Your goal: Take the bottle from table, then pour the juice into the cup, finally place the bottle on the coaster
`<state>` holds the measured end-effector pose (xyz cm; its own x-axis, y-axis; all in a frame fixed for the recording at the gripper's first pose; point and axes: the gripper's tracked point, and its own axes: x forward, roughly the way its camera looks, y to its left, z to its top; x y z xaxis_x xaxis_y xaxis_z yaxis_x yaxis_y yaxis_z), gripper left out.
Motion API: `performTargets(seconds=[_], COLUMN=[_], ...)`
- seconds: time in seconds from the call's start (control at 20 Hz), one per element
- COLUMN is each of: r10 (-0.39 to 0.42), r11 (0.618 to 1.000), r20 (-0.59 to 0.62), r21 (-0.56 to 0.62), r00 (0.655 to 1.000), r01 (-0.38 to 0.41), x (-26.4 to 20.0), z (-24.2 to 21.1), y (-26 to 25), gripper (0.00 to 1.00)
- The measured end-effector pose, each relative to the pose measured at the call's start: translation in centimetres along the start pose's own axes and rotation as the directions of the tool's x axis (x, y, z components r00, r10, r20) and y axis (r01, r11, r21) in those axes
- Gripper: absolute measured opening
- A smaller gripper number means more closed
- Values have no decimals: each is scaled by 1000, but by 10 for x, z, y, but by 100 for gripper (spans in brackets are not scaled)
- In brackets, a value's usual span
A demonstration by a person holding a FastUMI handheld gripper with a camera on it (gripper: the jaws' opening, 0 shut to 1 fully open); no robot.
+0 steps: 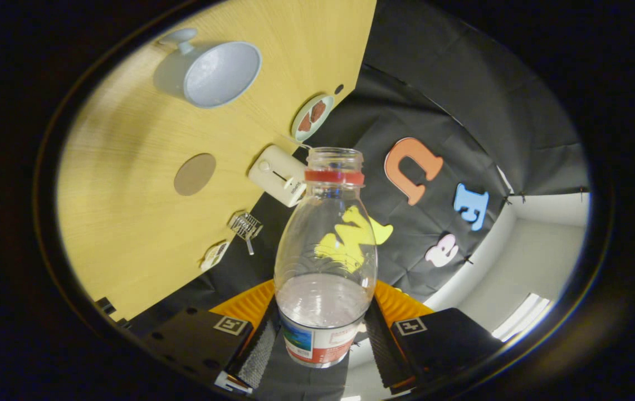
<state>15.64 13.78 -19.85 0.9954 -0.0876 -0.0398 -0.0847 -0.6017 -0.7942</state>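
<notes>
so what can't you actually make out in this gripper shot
- Bottle, gripper view: its base sits between the fingers, so the bottom is hidden, and whether both pads press it is unclear.
- Cup: its opening faces the camera, but any juice on its pale inside cannot be told.
- Small plate near the table edge: the brown pieces on it are too small to identify.
- Small metal item: too small to name.

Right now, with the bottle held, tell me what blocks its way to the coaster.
Nothing visible does. The tongs grip the bottle, lifted off the table. The coaster lies bare; the cup and the white box sit apart from it.
</notes>
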Motion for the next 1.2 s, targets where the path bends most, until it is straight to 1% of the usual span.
performTargets(seconds=[0.25,0.45,0.85,0.95,1.05,1.2], r10=[-30,-58,-58,-58,-41,-7], r11=[999,998,998,998,995,975], r20=[-8,2,0,-2,-15,-34], r21=[20,9,-18,24,95,220], r00=[1000,998,998,998,999,999], r01=[30,58,58,58,43,14], x=[-1,-2,-6,-9,-9,-11], z=[-6,0,7,4,-1,-3], y=[-16,-29,-31,-29,-19,-3], gripper=[81,81,81,81,81,81])
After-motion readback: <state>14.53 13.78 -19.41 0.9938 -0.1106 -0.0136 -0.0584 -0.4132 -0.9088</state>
